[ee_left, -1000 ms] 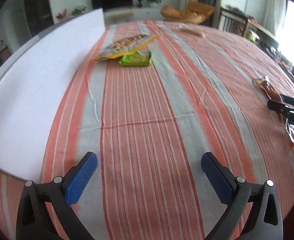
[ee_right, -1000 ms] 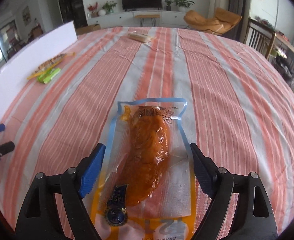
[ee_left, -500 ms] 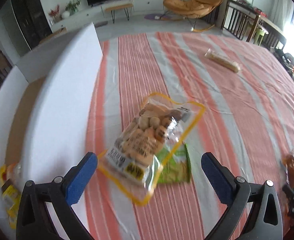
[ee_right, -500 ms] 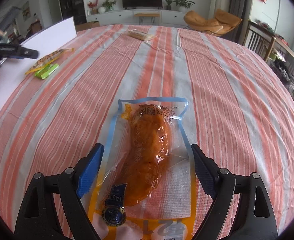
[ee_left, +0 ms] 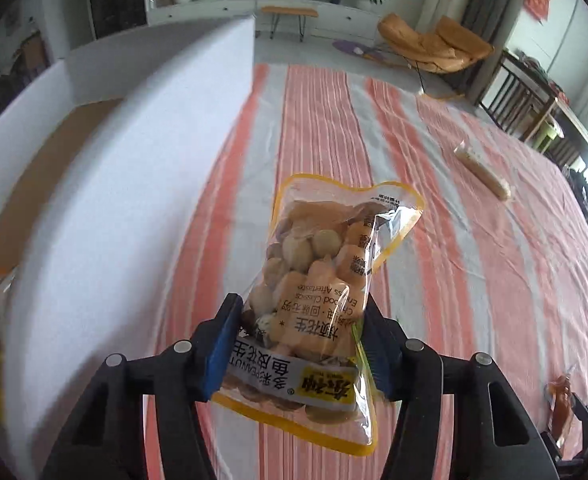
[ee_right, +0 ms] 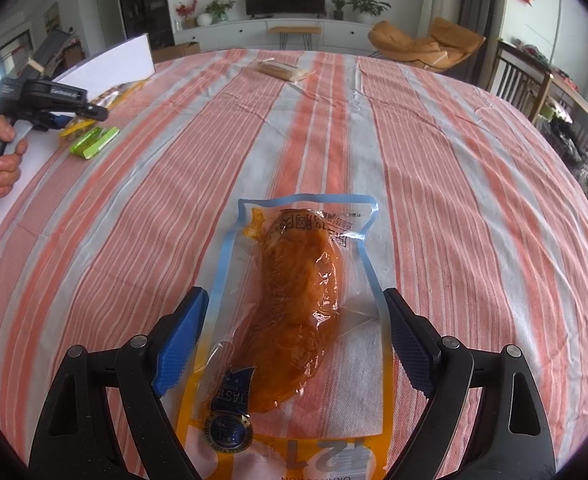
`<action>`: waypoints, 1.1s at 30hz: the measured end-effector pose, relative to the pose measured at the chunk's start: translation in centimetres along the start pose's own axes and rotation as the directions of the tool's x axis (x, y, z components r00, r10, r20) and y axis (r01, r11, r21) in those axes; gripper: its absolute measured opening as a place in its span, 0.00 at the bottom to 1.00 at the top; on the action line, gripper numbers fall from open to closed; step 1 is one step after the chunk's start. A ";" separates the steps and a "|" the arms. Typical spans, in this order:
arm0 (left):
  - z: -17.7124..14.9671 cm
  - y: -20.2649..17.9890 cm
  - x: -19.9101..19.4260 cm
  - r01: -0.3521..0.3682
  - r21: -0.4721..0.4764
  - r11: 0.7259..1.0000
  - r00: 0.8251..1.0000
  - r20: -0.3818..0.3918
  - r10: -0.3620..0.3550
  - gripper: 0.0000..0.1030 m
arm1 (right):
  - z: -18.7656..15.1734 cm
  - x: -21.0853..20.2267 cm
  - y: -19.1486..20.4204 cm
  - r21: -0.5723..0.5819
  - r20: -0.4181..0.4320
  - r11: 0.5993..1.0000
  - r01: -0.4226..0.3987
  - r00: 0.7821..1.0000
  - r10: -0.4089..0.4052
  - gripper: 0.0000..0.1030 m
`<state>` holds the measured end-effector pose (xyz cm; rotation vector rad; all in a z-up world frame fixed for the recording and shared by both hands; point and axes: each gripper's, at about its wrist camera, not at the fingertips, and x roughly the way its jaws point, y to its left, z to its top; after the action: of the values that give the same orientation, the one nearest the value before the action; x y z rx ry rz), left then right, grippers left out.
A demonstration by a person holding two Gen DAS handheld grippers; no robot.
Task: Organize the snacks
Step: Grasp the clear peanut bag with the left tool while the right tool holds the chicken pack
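Left wrist: white box [ee_left: 94, 200] beside peanut bag [ee_left: 317, 280]

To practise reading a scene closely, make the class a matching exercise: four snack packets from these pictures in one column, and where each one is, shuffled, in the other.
Things
1. peanut bag
2. chicken packet
3. green packet
4. biscuit packet

Places
A. flat on the tablecloth between the open fingers of the right tool
B. at the far end of the table
C. clamped in the left tool, lifted off the cloth
D. on the cloth beside the white box

Pairs: 1-C, 2-A, 3-D, 4-B
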<state>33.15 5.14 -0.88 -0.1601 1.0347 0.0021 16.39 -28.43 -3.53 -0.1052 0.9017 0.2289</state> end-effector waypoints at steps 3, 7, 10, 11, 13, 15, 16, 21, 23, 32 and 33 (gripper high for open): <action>-4.3 -1.4 -4.7 -0.044 0.050 0.998 0.999 0.021 0.043 0.56 | 0.0 0.0 0.0 0.000 0.000 1.000 0.000 1.000 0.000 0.87; -12.1 -3.6 -8.0 -0.082 0.135 0.988 0.997 0.006 0.082 0.58 | 0.0 0.0 0.1 0.000 0.000 1.000 0.000 1.000 0.000 0.87; -17.6 -5.0 -7.8 -0.080 0.158 0.984 0.996 -0.019 0.084 0.66 | 0.0 0.0 0.1 0.000 0.000 1.000 0.000 1.000 0.000 0.87; -18.8 -5.3 -7.4 -0.071 0.169 0.983 0.997 -0.019 0.075 0.71 | 0.0 0.0 0.1 0.000 0.000 1.000 0.000 1.000 0.000 0.87; -20.5 -6.2 -6.5 -0.094 0.215 0.972 0.995 -0.004 0.097 0.83 | 0.0 0.0 0.1 0.000 0.000 1.000 0.000 1.000 0.000 0.87; -21.1 -6.5 -6.0 -0.117 0.236 0.965 0.993 0.049 0.108 0.94 | 0.0 0.0 -0.1 0.000 0.000 1.000 0.000 1.000 0.000 0.87; -21.1 -6.2 -5.8 -0.122 0.229 0.966 0.992 0.059 0.111 1.00 | 0.0 0.0 0.0 0.000 0.000 1.000 0.000 1.000 0.000 0.87; -20.2 -4.1 -5.2 -0.035 0.191 0.981 0.998 0.065 0.023 1.00 | 0.2 0.3 0.2 0.001 -0.001 1.000 0.003 1.000 -0.003 0.87; -20.1 -4.1 -5.1 -0.036 0.190 0.981 0.997 0.069 0.023 1.00 | 0.2 0.3 0.3 0.001 -0.001 1.000 0.003 1.000 -0.003 0.87; -20.3 -3.7 -5.6 -0.037 0.185 0.982 0.997 0.077 0.023 1.00 | 0.2 0.4 0.4 0.001 -0.001 1.000 0.003 1.000 -0.003 0.87; -20.3 -3.7 -5.6 -0.037 0.185 0.982 0.997 0.077 0.023 1.00 | 0.2 0.5 0.4 0.001 -0.001 1.000 0.003 1.000 -0.003 0.87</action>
<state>13.17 -0.84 -5.72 0.0259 0.9572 -0.0606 16.74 -27.95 -3.74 -0.1061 0.9029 0.2253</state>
